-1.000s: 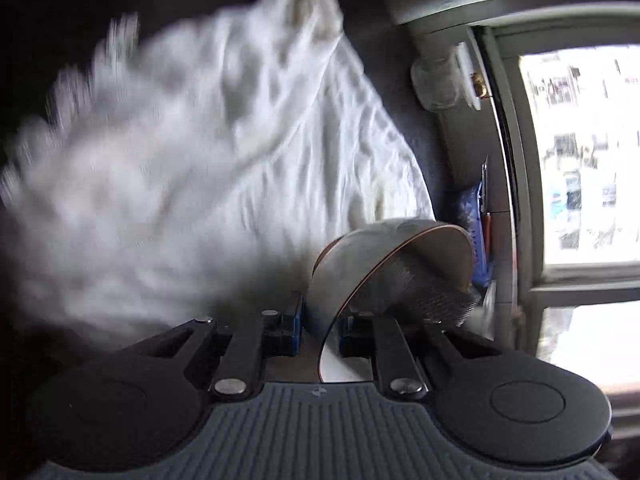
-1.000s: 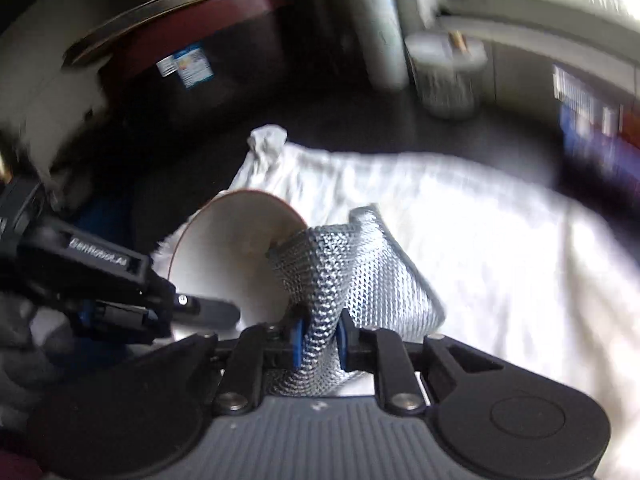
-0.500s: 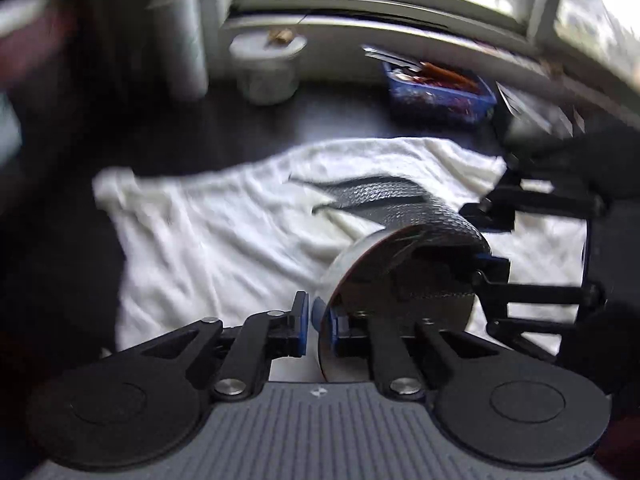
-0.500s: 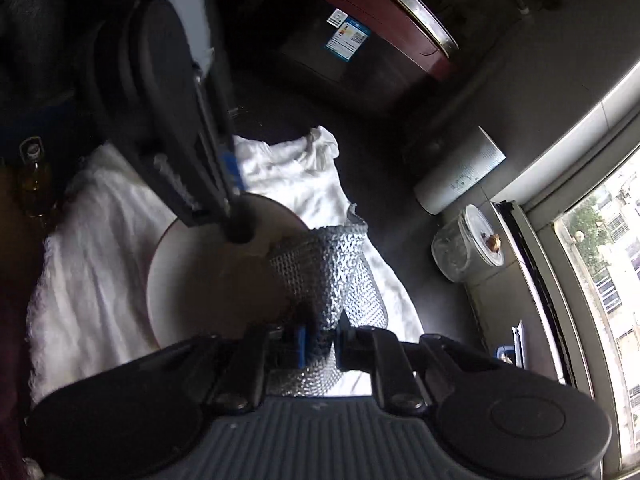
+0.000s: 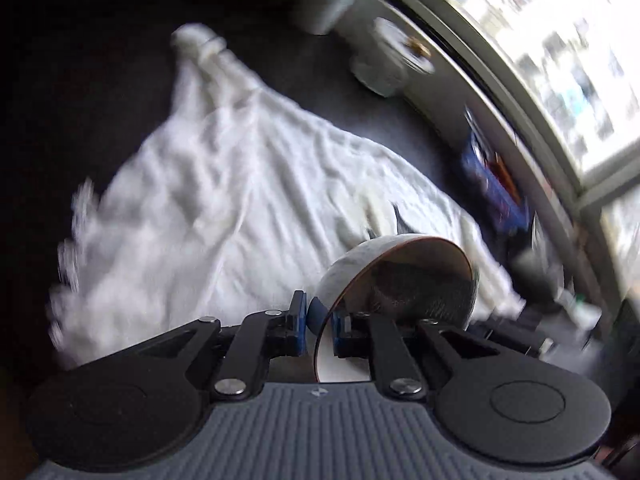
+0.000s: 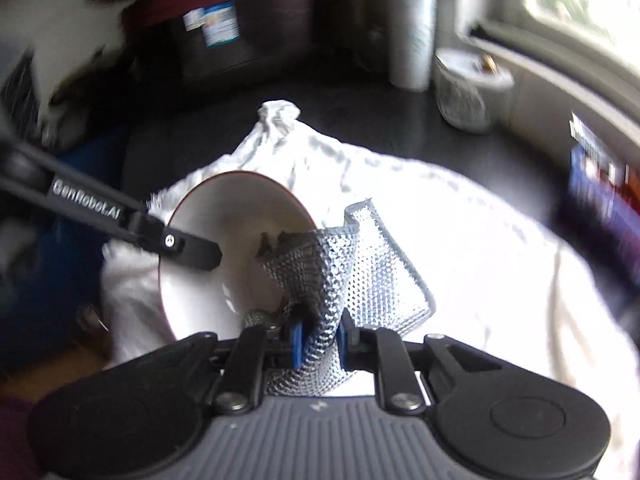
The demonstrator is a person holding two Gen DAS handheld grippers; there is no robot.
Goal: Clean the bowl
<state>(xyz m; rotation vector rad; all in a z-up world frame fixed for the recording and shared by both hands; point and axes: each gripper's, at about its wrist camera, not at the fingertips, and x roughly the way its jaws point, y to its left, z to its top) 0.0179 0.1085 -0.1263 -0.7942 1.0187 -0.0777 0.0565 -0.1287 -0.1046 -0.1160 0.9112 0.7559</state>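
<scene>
Above a rumpled white towel spread over a dark countertop, a round white ceramic bowl with a thin brown rim is held tipped on its side, its mouth turned toward the right wrist camera. The left gripper is clenched on the bowl's wall at the rim, one blue pad inside and one outside; in the right wrist view its black finger reaches in over the left edge of the bowl. The right gripper grasps a bunched silver mesh scouring cloth, whose loose upper fold lies against the inner wall on the bowl's right side. A dark smudge shows just where cloth and wall meet; whether it is dirt or shadow cannot be told.

The bowl looks stiff, glazed and probably slick, moderately heavy for a pinch on one thin edge, and breakable if it slips. A hold on the rim wall, as now, is likely the only practical one, and it probably twists under sideways scrubbing force, so strokes should press toward the clamped side. The mesh cloth is soft and floppy; only the part near the pads transmits pressure, so gripping it short would give firmer contact. The towel below should cushion a drop.

Far off stand a paper roll and a clear lidded jar.
</scene>
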